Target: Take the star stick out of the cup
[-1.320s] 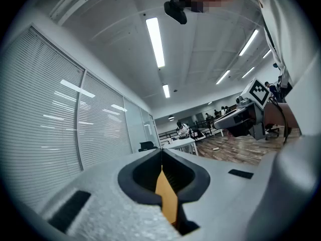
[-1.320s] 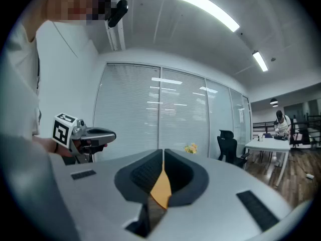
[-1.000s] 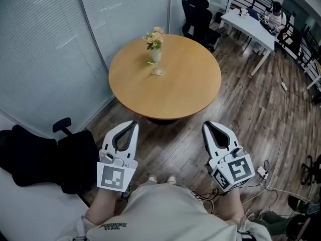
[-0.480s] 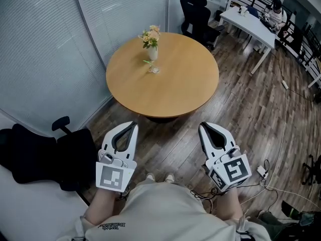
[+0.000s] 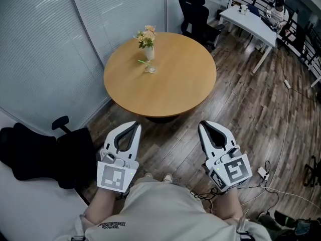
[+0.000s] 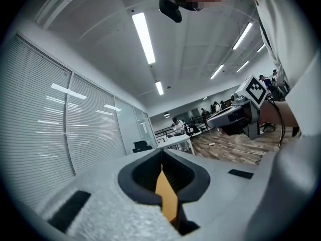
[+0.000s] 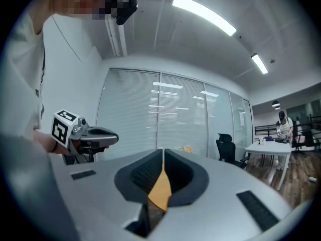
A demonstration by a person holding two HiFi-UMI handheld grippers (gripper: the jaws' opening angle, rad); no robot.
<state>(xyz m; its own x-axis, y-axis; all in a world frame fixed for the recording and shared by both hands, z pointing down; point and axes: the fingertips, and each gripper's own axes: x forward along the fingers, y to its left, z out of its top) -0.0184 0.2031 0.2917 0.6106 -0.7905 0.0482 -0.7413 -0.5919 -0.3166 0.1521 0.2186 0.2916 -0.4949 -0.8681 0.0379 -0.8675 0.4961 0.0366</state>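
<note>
On the round wooden table (image 5: 165, 92) a small clear cup (image 5: 150, 69) stands near the far left, with a green star stick (image 5: 143, 62) leaning out of it. A white vase of flowers (image 5: 147, 43) stands just behind the cup. My left gripper (image 5: 134, 125) and right gripper (image 5: 202, 125) hang side by side over the floor, short of the table's near edge. Both are shut with nothing between the jaws. In the left gripper view the shut jaws of my left gripper (image 6: 161, 153) show a sliver of tabletop; the right gripper (image 7: 163, 152) view shows the same.
A black office chair (image 5: 37, 152) stands at my left against the blinds. Another black chair (image 5: 195, 14) and a white desk (image 5: 251, 21) with a seated person (image 5: 277, 9) lie beyond the table. Cables (image 5: 261, 177) trail on the wooden floor at right.
Both grippers have moved forward toward the table, keeping level and shut. The table sits slightly further left and nearer in the head view.
</note>
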